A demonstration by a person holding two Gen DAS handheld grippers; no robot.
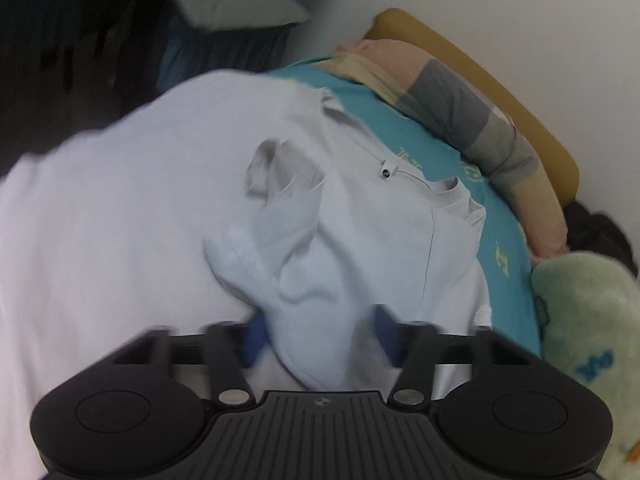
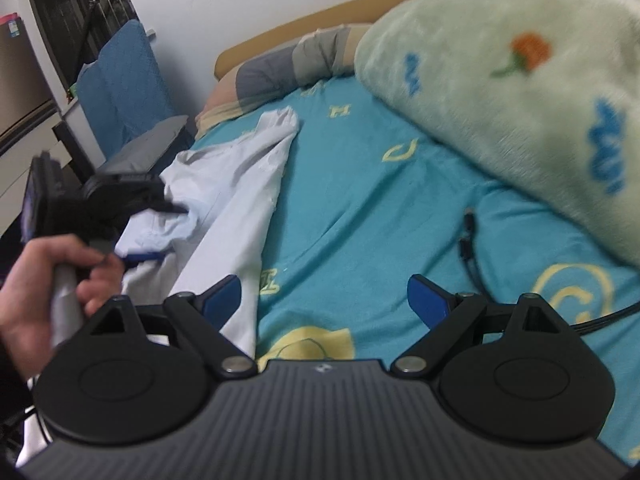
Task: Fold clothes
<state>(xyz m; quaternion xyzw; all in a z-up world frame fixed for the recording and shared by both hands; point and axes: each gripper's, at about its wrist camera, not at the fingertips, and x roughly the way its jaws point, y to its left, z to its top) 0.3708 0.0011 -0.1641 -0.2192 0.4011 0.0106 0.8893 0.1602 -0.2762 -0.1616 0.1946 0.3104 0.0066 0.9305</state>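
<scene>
A pale blue-white garment point(image 1: 168, 168) lies on the teal bed sheet point(image 1: 500, 216), with a bunched fold and a small snap button point(image 1: 385, 173). My left gripper point(image 1: 318, 334) has its blue fingers either side of a bunched fold of the garment and grips it. In the right wrist view the garment point(image 2: 228, 184) lies at the left of the bed, and the left gripper point(image 2: 140, 236), held by a hand, sits on it. My right gripper point(image 2: 324, 300) is open and empty, above the teal sheet point(image 2: 360, 200) just right of the garment's edge.
A fluffy green blanket point(image 2: 520, 80) is piled at the right of the bed. A striped pillow point(image 2: 280, 68) lies by the tan headboard point(image 2: 320, 16). A black cable point(image 2: 468, 240) lies on the sheet. A blue chair point(image 2: 120, 88) stands left of the bed.
</scene>
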